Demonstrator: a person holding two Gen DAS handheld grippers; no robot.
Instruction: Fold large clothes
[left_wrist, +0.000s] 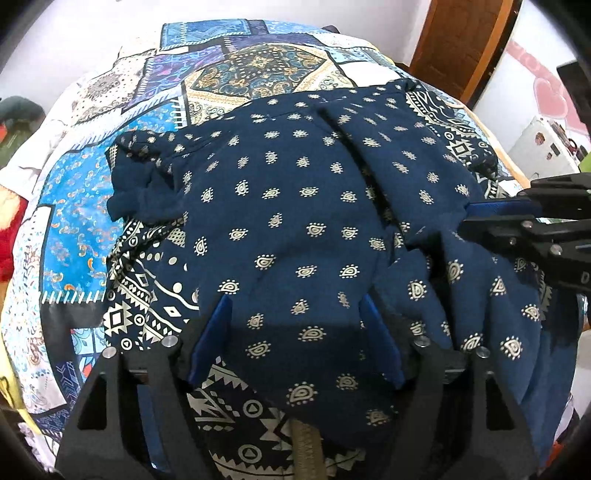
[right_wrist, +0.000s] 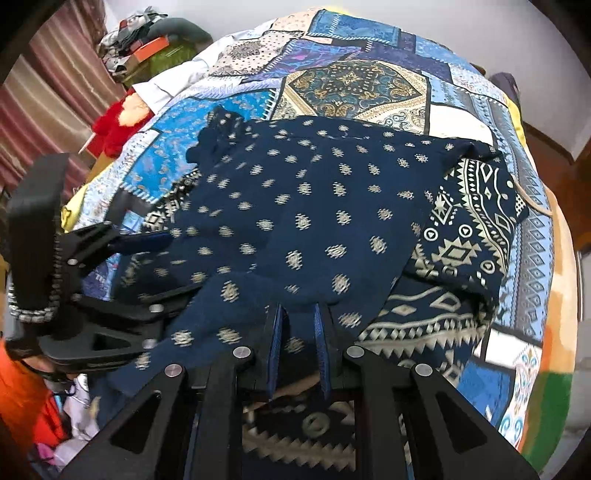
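A large navy garment (left_wrist: 295, 206) with small cream motifs and geometric white borders lies spread on a patchwork bedspread (left_wrist: 110, 122). It also shows in the right wrist view (right_wrist: 314, 206). My left gripper (left_wrist: 295, 306) is open over the garment's near part, with the cloth lying between its blue fingers. My right gripper (right_wrist: 298, 314) has its jaws close together on a fold of the navy cloth at the near edge. It also shows at the right of the left wrist view (left_wrist: 476, 214), pinching the cloth.
The bedspread (right_wrist: 369, 81) covers a bed that fills both views. Red and green items (right_wrist: 122, 114) lie at the bed's far left by a striped curtain (right_wrist: 55, 96). A wooden door (left_wrist: 465, 44) and a white appliance (left_wrist: 539, 144) stand to the right.
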